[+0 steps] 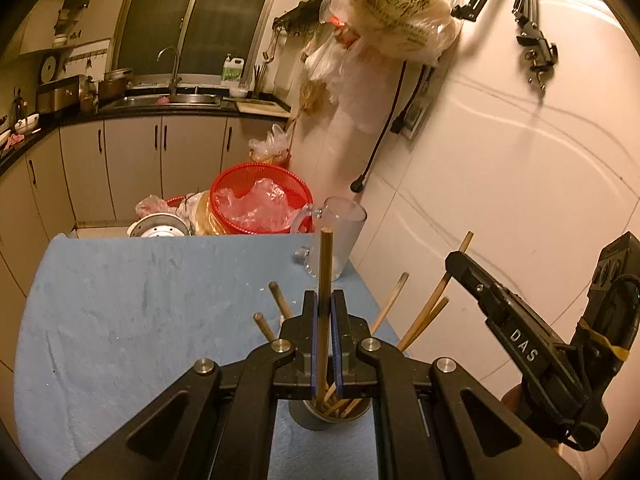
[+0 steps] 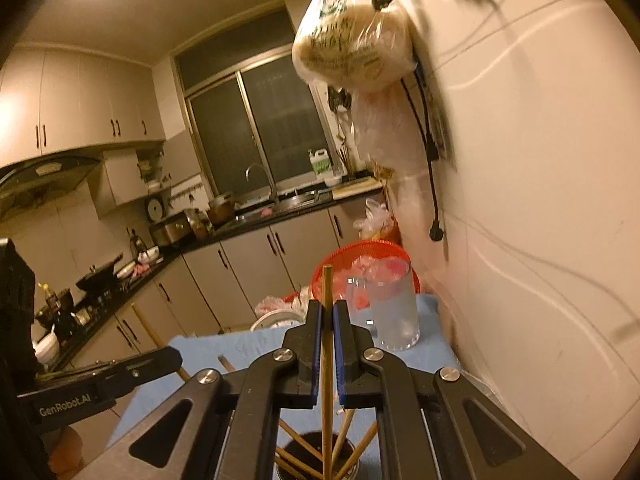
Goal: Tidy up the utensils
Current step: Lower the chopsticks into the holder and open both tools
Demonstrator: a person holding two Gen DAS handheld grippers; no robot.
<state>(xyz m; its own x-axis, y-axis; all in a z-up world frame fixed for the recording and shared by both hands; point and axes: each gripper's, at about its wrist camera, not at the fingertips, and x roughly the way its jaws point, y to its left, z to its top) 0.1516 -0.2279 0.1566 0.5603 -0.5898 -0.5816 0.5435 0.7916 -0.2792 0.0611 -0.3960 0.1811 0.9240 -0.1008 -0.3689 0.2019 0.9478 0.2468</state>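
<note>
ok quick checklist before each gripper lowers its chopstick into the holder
1. Left gripper shut on its chopstick: ok.
2. Right gripper shut on its chopstick: ok.
3. Both sticks upright between the jaws: ok.
4. Holder below the left stick, holder mouth below the right: ok.
5. Room among the chopsticks already inside: cannot tell.
6. Glass mug standing apart from the holder: ok.

blue tablecloth (image 1: 140, 280), red basket (image 1: 260, 176), tan chopsticks (image 1: 325, 280)
</note>
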